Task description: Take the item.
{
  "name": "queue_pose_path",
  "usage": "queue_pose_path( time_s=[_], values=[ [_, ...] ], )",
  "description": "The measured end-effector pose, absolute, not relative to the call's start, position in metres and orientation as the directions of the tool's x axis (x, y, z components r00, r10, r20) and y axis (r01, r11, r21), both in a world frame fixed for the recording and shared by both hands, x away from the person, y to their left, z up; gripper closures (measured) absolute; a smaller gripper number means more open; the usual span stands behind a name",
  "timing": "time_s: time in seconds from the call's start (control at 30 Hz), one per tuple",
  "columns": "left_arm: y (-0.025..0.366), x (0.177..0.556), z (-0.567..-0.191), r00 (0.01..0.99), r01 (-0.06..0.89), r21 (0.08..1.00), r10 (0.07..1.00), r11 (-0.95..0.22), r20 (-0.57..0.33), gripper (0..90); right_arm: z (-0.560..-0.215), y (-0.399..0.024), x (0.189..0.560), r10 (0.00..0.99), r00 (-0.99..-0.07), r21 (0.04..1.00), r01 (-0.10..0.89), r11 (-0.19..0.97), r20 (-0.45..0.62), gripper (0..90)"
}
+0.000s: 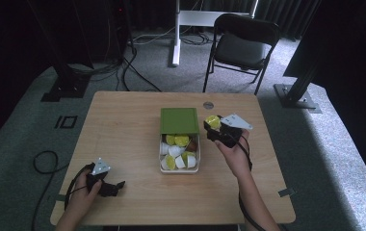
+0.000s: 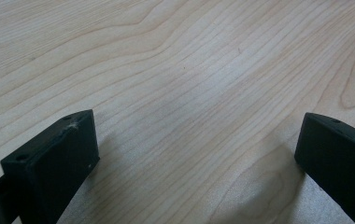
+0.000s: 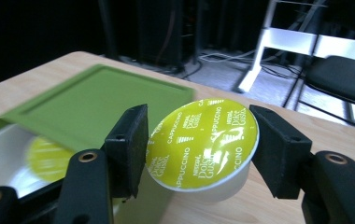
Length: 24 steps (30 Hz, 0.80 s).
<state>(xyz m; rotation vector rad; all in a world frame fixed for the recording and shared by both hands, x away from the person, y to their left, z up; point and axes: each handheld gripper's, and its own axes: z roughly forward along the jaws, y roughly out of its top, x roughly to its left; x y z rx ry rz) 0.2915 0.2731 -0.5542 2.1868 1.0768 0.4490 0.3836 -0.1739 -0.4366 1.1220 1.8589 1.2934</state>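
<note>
A white box (image 1: 198, 155) of several coffee capsules sits mid-table, its green lid (image 1: 179, 120) slid back over the far half. My right gripper (image 1: 211, 126) hovers just right of the lid, shut on a yellow-topped capsule (image 1: 213, 121). In the right gripper view the capsule (image 3: 203, 142), printed with "cappuccino", is pinched between both fingers (image 3: 129, 144), with the lid (image 3: 96, 105) and the box (image 3: 7, 149) behind it. My left gripper (image 1: 115, 187) rests low at the near left of the table (image 1: 123, 120). Its jaws stand wide apart over bare wood (image 2: 189, 93), with nothing between them.
A black folding chair (image 1: 243, 45) and a white stand (image 1: 176, 33) are on the carpet beyond the table. A small round metal disc (image 1: 208, 105) is set in the tabletop behind the lid. Cables (image 1: 41, 163) lie on the floor at the left.
</note>
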Motion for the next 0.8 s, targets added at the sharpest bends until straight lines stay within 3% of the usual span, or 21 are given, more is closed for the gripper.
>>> queue_pose_path(
  time_s=[0.8],
  values=[
    [0.273,0.291,-0.554,0.603,0.575,0.684,0.797,-0.449,0.017,0.5,-0.517,-0.216,0.436,0.961,-0.27,0.877,0.472,0.085,0.052,40.3]
  ],
)
